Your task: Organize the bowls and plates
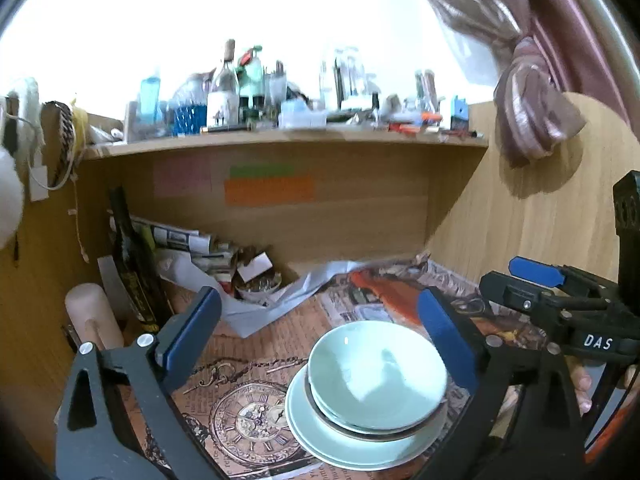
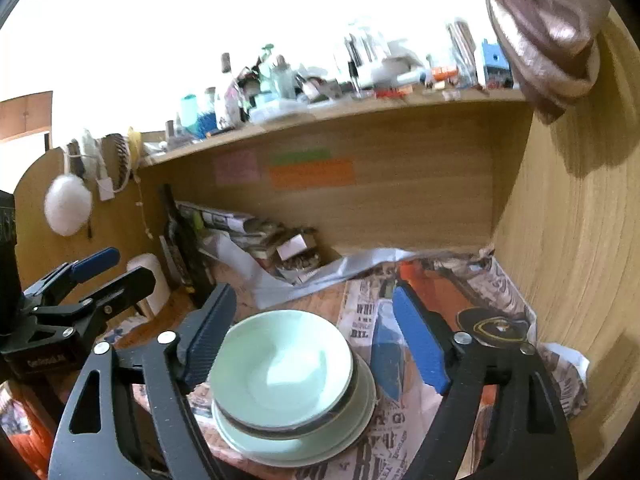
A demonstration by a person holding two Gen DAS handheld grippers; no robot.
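Observation:
A pale green bowl [image 1: 376, 368] [image 2: 280, 368] sits on top of a stack, nested in a second bowl with a dark rim. Under them lie pale green plates [image 1: 320, 436] [image 2: 256, 448]. The stack rests on a desk covered with printed paper [image 1: 240, 412]. My left gripper [image 1: 318, 298] is open above and just short of the stack, its blue pads clear of the bowl. My right gripper [image 2: 312, 294] is open too, and nothing is between its pads. Each view also catches the other gripper: the right one [image 1: 516, 282] at the edge, the left one [image 2: 120, 268] likewise.
A wooden back panel and side wall [image 1: 540, 208] close in the desk. The shelf [image 1: 280, 136] above is crowded with bottles. Newspapers [image 1: 180, 240], a small filled dish [image 1: 260, 286] and a cream cylinder [image 1: 86, 312] stand at the back left. A tied curtain [image 1: 532, 112] hangs at the right.

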